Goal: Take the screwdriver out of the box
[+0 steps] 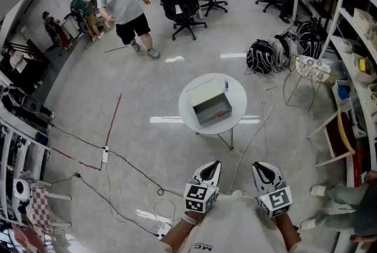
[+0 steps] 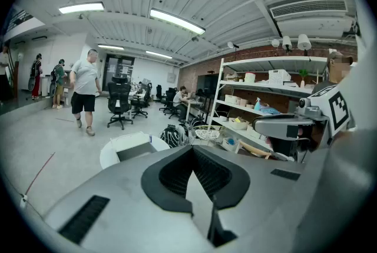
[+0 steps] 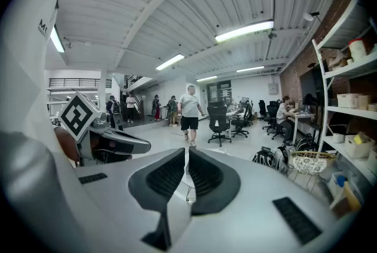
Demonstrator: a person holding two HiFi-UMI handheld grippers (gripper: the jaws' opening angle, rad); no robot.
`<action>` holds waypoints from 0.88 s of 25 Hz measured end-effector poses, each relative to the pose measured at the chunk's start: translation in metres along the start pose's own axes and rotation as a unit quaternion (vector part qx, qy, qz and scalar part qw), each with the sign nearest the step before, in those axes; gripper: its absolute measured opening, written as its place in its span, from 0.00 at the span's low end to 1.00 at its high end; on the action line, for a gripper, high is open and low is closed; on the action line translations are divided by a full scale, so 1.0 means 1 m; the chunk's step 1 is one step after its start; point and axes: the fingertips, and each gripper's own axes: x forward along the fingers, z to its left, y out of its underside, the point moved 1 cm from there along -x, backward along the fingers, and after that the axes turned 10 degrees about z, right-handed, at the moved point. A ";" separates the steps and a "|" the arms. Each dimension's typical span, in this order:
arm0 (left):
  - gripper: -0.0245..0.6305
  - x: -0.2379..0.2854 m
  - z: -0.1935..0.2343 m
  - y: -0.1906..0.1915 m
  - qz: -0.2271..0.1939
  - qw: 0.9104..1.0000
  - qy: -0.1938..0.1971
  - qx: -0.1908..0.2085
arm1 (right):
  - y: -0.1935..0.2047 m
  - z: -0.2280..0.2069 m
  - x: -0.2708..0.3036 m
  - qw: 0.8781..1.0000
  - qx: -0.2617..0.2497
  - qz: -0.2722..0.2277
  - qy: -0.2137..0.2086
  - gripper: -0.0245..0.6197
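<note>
A grey-white box (image 1: pixel 209 102) sits on a small round white table (image 1: pixel 189 113) in the middle of the floor. Its dark opening faces me, and no screwdriver shows in any view. A small blue-topped item (image 1: pixel 226 86) stands beside the box. My left gripper (image 1: pixel 216 163) and right gripper (image 1: pixel 257 165) are held close to my body, well short of the table, both shut and empty. In the left gripper view the jaws (image 2: pixel 191 149) meet above the box (image 2: pixel 134 150). The right gripper (image 3: pixel 187 152) points across the room.
A person (image 1: pixel 123 7) walks at the far left. Office chairs (image 1: pixel 182 5) stand behind. Backpacks (image 1: pixel 265 55), a wire basket stand (image 1: pixel 312 69) and shelving (image 1: pixel 359 40) line the right. Cables (image 1: pixel 118 157) trail over the floor at the left. Someone's legs (image 1: pixel 344 199) show at bottom right.
</note>
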 end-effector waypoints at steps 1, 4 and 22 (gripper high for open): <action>0.05 0.000 -0.001 -0.003 -0.001 1.000 -0.001 0.001 | -0.002 -0.001 0.001 1.000 0.000 0.000 -0.002 0.16; 0.05 0.002 -0.005 -0.009 -0.006 1.000 -0.005 0.004 | -0.004 -0.006 0.003 1.000 -0.002 0.002 -0.007 0.16; 0.05 -0.001 -0.007 -0.003 0.002 1.000 -0.018 -0.008 | -0.001 -0.011 0.019 0.999 0.025 0.008 -0.030 0.16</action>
